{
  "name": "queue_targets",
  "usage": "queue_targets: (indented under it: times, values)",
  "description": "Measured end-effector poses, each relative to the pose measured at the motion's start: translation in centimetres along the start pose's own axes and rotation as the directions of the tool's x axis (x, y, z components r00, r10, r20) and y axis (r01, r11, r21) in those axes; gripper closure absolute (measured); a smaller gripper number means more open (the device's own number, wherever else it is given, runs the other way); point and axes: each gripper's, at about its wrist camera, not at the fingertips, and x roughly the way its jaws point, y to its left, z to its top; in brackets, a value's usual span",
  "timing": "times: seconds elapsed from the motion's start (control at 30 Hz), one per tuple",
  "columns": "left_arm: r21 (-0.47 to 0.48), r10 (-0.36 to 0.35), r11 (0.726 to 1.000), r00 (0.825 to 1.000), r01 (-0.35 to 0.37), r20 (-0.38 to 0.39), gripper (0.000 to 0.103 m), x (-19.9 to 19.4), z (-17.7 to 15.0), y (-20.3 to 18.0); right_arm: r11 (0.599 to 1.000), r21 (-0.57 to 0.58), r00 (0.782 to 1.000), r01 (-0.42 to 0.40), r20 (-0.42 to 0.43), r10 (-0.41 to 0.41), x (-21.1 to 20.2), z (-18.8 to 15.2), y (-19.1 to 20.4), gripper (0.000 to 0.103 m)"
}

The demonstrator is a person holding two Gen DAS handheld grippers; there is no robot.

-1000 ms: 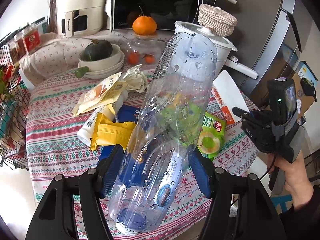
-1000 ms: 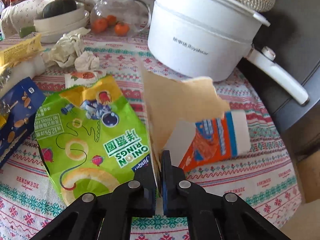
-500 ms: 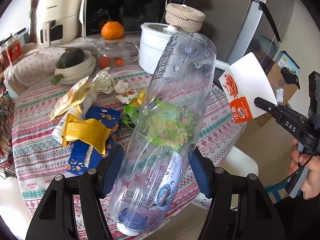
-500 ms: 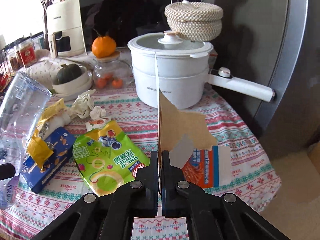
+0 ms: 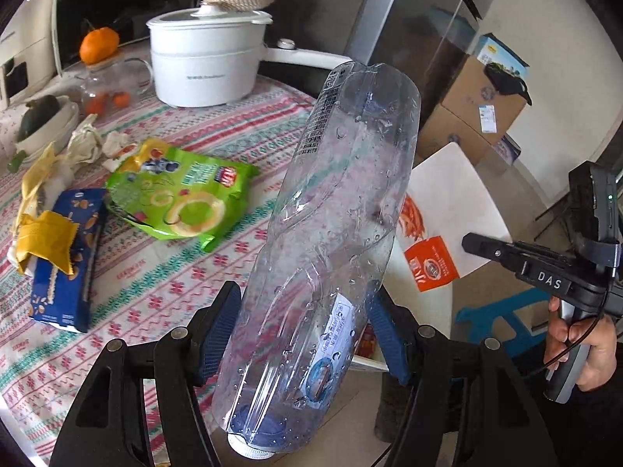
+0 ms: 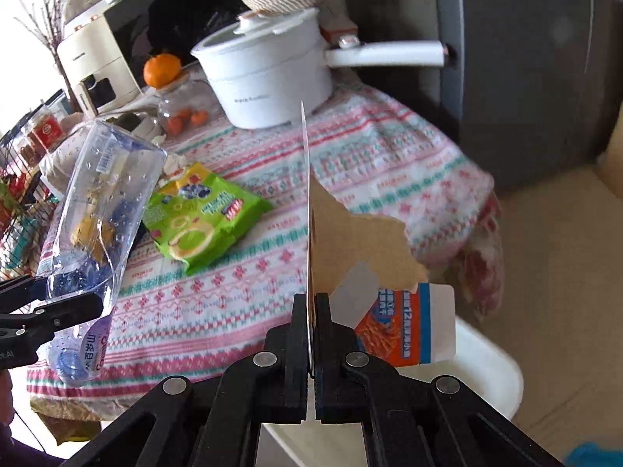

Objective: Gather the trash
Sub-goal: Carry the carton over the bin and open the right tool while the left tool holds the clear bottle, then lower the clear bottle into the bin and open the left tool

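Note:
My left gripper (image 5: 303, 330) is shut on a large clear plastic bottle (image 5: 331, 241), cap end toward me, held over the table's near edge; it also shows in the right wrist view (image 6: 97, 225). My right gripper (image 6: 311, 303) is shut on a torn white and orange cardboard box (image 6: 389, 292), held off the table's right side above a white bin (image 6: 486, 366); the box also shows in the left wrist view (image 5: 440, 229). A green onion-rings bag (image 5: 183, 198), a blue snack box (image 5: 66, 268), a yellow wrapper (image 5: 46, 241) and crumpled tissue (image 5: 85, 144) lie on the table.
The patterned tablecloth (image 5: 218, 136) also carries a white electric pot (image 5: 206, 62) with a long handle, a glass jar with an orange on top (image 5: 101, 78) and a bowl with a squash (image 5: 43, 120). Cardboard boxes (image 5: 479, 105) stand on the floor to the right.
Both grippers have pulled back and to the right, off the table. The cardboard box has been lifted from the cloth and carried over the white bin. The bottle moved with the left gripper.

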Motion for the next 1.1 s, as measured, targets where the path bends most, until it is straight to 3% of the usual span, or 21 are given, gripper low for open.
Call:
queue_targets:
  times: [0.27,0.5,0.63,0.73,0.77,0.97,1.1]
  values:
    - [0.066,-0.067,0.995,0.997,0.069,-0.038,0.034,3.1,-0.9,-4.7,0.984,0.179,0.991,-0.015,-0.127,0.039,1.2,-3.9,-4.5,0.103]
    - [0.064,-0.09,0.994,0.996,0.088,0.02,0.034,5.0,-1.4,-6.0,0.974,0.224,0.984,0.025,-0.179,0.016,1.9,-5.0,-6.1,0.101]
    - [0.068,-0.1,0.993,0.995,0.098,0.015,0.034,6.0,-1.2,-6.5,0.963,0.251,0.975,0.093,-0.219,-0.037,2.1,-5.3,-7.3,0.09]
    - [0.064,-0.113,0.992,0.994,0.112,0.009,0.034,6.8,-1.0,-6.8,0.955,0.281,0.978,0.096,-0.203,-0.038,1.4,-5.3,-8.0,0.058]
    - [0.061,-0.12,0.991,0.993,0.119,0.011,0.034,7.0,-1.0,-6.9,0.954,0.284,0.98,0.099,-0.196,-0.043,1.1,-5.2,-8.2,0.053]
    - [0.043,-0.187,0.982,0.982,0.186,0.028,0.034,9.0,-0.9,-7.9,0.953,0.269,0.984,0.137,-0.151,-0.099,-0.9,-4.7,-8.6,0.047]
    - [0.039,-0.181,0.983,0.983,0.18,0.028,0.034,11.3,-1.1,-8.5,0.946,0.282,0.983,0.162,-0.126,-0.131,-1.8,-4.3,-9.3,0.045]
